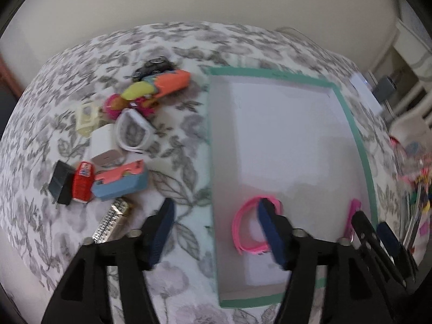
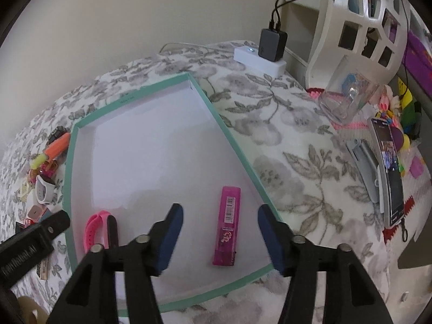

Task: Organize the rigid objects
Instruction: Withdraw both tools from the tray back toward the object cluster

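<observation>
Teal-rimmed and white inside, the shallow box (image 2: 140,91) lies on the floral-covered surface (image 2: 283,124). In it rest a pink wristband (image 1: 244,224) at the near left and a pink lighter (image 2: 226,226) at the near right. The left gripper (image 1: 216,224) and right gripper (image 2: 220,232) both hang above with jaws apart, clamping nothing. Assorted small objects (image 1: 118,145) sit clustered left of the box.

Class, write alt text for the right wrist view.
An open right gripper hovers over a teal-rimmed box holding a pink lighter and a pink wristband, on a floral cloth.
</observation>
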`<state>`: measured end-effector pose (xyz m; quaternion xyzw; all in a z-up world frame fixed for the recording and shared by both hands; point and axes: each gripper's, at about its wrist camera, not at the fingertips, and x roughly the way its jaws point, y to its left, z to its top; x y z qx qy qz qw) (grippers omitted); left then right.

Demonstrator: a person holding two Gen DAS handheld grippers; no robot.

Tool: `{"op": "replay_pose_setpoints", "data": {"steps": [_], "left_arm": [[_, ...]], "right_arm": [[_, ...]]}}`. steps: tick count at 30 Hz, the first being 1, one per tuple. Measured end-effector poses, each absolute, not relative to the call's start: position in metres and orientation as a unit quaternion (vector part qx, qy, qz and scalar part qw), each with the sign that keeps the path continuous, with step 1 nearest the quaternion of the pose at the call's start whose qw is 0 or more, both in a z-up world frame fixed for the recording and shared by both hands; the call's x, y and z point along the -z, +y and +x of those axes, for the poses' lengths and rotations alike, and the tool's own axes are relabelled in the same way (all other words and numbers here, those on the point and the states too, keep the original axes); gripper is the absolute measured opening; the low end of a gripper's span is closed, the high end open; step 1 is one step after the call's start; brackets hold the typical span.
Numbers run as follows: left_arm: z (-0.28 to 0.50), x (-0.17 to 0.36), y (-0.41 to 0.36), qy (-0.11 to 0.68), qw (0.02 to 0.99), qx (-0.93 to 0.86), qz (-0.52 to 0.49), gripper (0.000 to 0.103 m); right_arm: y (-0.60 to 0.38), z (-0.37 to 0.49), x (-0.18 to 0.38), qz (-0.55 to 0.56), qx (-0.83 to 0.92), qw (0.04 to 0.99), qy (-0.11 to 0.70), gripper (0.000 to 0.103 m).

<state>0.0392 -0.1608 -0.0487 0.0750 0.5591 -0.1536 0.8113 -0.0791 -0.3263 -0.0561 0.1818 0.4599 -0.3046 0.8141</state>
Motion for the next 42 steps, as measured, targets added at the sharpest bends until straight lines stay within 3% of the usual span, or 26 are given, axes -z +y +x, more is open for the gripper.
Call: {"op": "replay_pose_setpoints", "data": {"steps": [1, 6, 10, 13, 30, 42], "left_arm": [[0.041, 0.048, -0.157, 0.558, 0.813, 0.147, 0.069, 0.084], [0.054, 0.047, -0.131, 0.562, 0.818, 0.118, 0.037, 0.084], [0.062, 0.043, -0.111, 0.557, 0.825, 0.086, 0.028, 0.085], [0.068, 0.041, -0.096, 0.559, 0.826, 0.072, 0.014, 0.096], [0.089, 0.012, -0.030, 0.533, 0.846, 0.025, 0.005, 0.096], [0.112, 0.019, 0.039, 0.544, 0.838, -0.021, 0.015, 0.096]], "right_arm": [[-0.325, -0.078, 0.055, 0.179, 0.302, 0.817, 0.458, 0.064], [-0.316, -0.073, 0.050, 0.158, 0.290, 0.831, 0.448, 0.076], [-0.309, -0.071, 0.044, 0.148, 0.280, 0.845, 0.431, 0.091], [-0.306, -0.070, 0.038, 0.152, 0.272, 0.855, 0.415, 0.103], [-0.256, -0.056, -0.017, 0.146, 0.193, 0.911, 0.333, 0.103], [-0.184, -0.010, -0.024, 0.100, 0.085, 0.926, 0.354, 0.103]]}}
